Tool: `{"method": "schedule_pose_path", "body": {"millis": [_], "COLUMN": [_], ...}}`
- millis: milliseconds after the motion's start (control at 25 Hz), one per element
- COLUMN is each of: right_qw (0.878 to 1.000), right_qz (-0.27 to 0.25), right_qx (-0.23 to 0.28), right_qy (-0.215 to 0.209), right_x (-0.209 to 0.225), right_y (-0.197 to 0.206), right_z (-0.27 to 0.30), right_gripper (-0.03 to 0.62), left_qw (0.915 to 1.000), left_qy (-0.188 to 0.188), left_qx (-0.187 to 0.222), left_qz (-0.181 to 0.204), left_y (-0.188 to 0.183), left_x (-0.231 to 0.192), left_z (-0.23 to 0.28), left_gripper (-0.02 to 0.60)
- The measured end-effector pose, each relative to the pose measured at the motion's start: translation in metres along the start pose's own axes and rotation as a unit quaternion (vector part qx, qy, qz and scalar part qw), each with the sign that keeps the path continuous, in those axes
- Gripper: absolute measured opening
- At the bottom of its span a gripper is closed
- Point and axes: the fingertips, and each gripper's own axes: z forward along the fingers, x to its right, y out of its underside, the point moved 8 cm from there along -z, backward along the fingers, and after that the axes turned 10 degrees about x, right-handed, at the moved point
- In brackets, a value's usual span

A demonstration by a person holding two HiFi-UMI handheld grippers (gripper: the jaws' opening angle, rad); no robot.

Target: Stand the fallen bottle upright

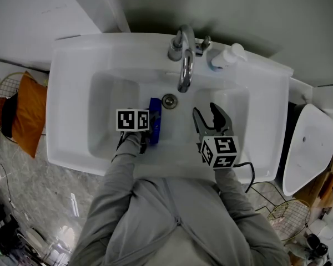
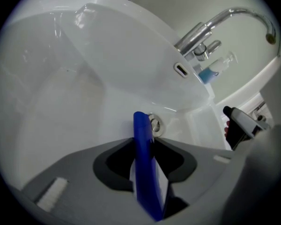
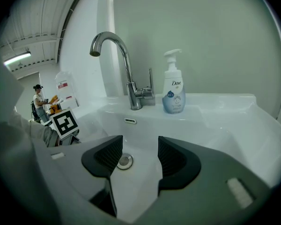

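Blue bottle: one, pinched between the jaws of the left gripper, which press on its sides. It is over the left half of the basin, tilted, with its free end pointing toward the drain. Whether it touches the basin floor cannot be told.

Right gripper: jaws spread, nothing between them, held over the right half of the basin, apart from the bottle.

Counts, near to far:
- Grippers: two.
- Drain: one, mid-basin, just beyond the bottle's tip.
- Overflow slot: one, in the rear wall.
- Faucet: one, chrome, with a curved spout above the drain.
- Pump dispenser: one, white with a blue label, upright on the rear ledge just right of the faucet.

Surface: a white washbasin with a broad flat rim, set against a pale wall. Open room lies left of the bottle and between the two grippers.

Room: an orange cloth in a wire basket stands left of the basin, on a marbled floor.
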Motion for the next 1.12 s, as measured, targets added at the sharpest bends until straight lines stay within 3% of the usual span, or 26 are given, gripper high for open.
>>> {"method": "schedule_pose_path", "body": {"millis": [800, 1120], "right_qw": [1.000, 1.000], "right_qz": [-0.013, -0.021], "right_qx": [0.012, 0.016], "right_qy": [-0.007, -0.013], "right_x": [-0.009, -0.016], "right_y": [-0.006, -0.008], "right_z": [-0.005, -0.011], "right_gripper": [0.238, 0.236], "left_qw": [0.9974, 0.9911], "left_qy": [0.014, 0.020], "left_qx": [0.055, 0.114], "left_qz": [0.045, 0.066], "left_y": [-0.016, -0.029], "left_x": [0.010, 0.019], "left_z": [-0.034, -0.062], "left_gripper": [0.181, 0.178]}}
